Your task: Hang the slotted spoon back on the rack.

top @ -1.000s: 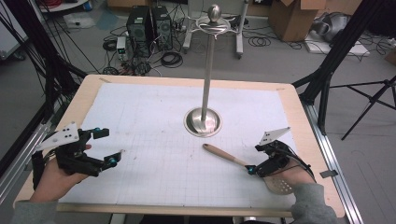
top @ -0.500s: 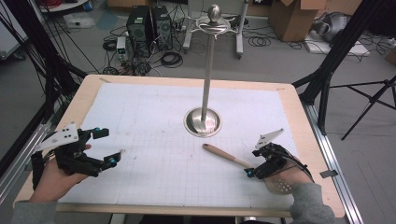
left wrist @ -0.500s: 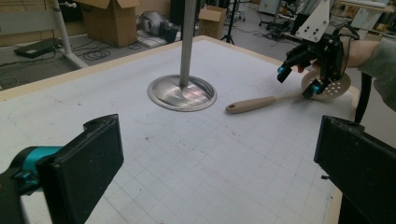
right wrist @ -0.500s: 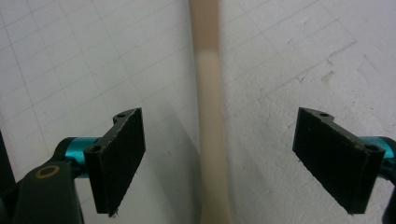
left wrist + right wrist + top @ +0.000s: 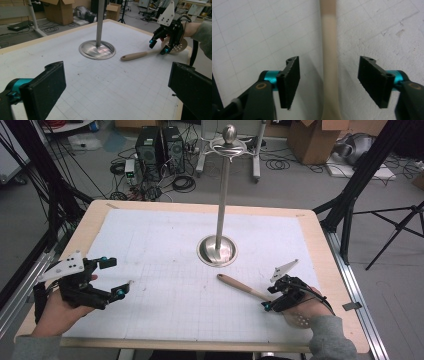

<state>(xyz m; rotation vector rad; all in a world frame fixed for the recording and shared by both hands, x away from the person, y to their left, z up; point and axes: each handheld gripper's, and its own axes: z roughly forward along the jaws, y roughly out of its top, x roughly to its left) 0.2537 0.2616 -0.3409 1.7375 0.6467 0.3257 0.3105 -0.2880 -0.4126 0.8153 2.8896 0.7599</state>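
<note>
A slotted spatula lies on the white gridded mat (image 5: 165, 245) at the right, with its wooden handle (image 5: 240, 286) pointing toward a metal stand. Its pale perforated head (image 5: 300, 320) is partly under the person's right hand. My right gripper (image 5: 269, 299) is open and low over the handle's thin neck (image 5: 329, 50), one jaw on each side, not touching it. The left gripper view shows the same handle (image 5: 136, 55), head (image 5: 180, 46) and right gripper (image 5: 158, 47). My left gripper (image 5: 117, 276) is open and empty at the mat's left, jaws wide apart (image 5: 117, 92).
The metal stand has a round base (image 5: 217, 251) at mid-table and a tall pole (image 5: 222, 200) with hooks at the top. The wooden table edge (image 5: 345, 320) runs close to the right hand. Boxes, cables and tripods are on the floor beyond.
My right gripper has tilted and come down a little toward the near edge, now straddling the spatula's neck. The left gripper has stayed put.
</note>
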